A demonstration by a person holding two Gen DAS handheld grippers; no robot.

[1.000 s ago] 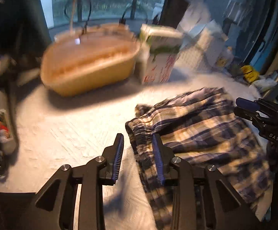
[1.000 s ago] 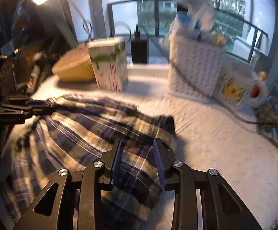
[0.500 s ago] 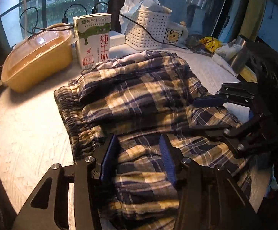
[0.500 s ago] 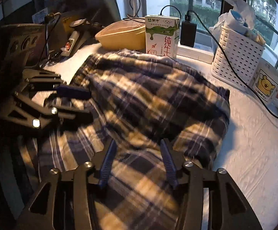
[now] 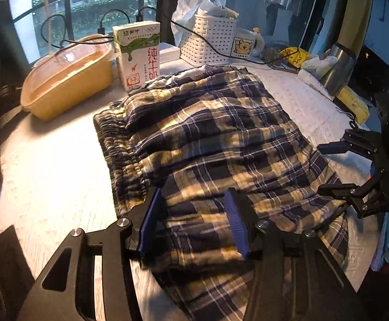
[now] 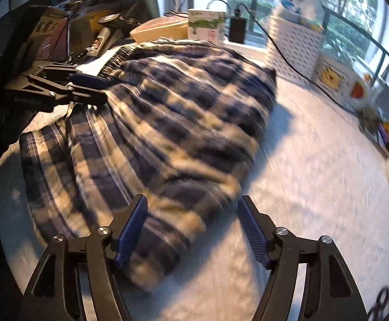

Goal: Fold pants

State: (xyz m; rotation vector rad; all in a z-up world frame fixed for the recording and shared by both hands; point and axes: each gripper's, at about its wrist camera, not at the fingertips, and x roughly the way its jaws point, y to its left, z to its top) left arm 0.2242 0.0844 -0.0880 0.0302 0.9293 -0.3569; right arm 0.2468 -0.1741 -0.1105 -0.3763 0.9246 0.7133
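Blue and cream plaid pants (image 5: 215, 144) lie folded over on the white textured table; they also show in the right wrist view (image 6: 162, 123). The elastic waistband (image 5: 119, 149) is at their left side. My left gripper (image 5: 193, 222) is open, its blue pads straddling the near fold of the fabric. My right gripper (image 6: 193, 230) is open and empty at the pants' near right edge. It also shows at the right of the left wrist view (image 5: 339, 168). The left gripper appears at the left of the right wrist view (image 6: 87, 88).
Behind the pants stand a yellow lidded tub (image 5: 65, 77), a milk carton (image 5: 138, 53), a white basket (image 5: 210, 40) and a bear mug (image 5: 245, 45). Cables run along the window sill. Clutter lines the left edge (image 6: 60, 40). Bare white table (image 6: 314, 174) lies right of the pants.
Both grippers have carried the fabric over into a fold and opened, letting it go. The right gripper has opened wider and is pulling back to the pants' edge.
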